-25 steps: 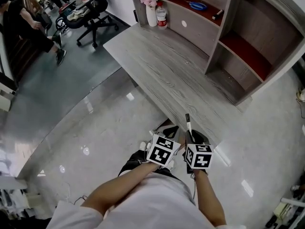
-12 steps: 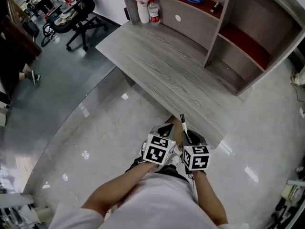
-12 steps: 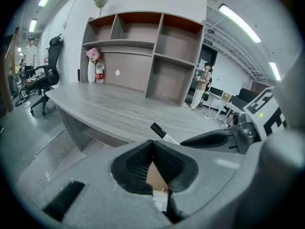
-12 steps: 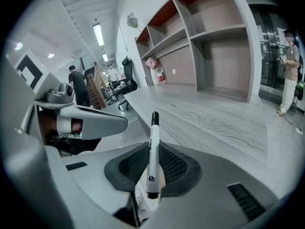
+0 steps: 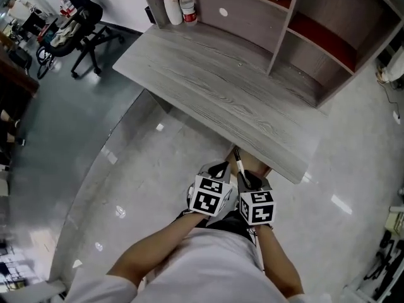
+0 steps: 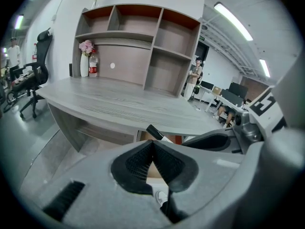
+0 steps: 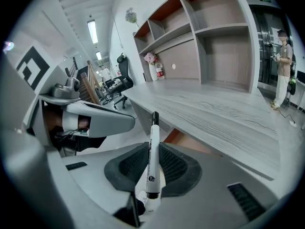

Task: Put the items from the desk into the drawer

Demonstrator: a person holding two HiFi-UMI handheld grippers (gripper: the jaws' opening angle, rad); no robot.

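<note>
My right gripper is shut on a white marker with a black cap; the cap points forward toward the grey wooden desk. In the head view the marker sticks out from the right gripper just short of the desk's near edge. My left gripper is shut with nothing between its pads and sits close beside the right one, seen in the head view too. An orange-brown drawer front shows under the desk edge ahead of the grippers.
A shelf unit with red-lined compartments stands on the desk's back. A white vase with pink flowers and a bottle stand at its left end. An office chair is at far left. A person stands at right.
The head view has shifted so the desk sits lower and more to the left. Both grippers stay together, the right one still holding the marker, now nearer the desk edge.
</note>
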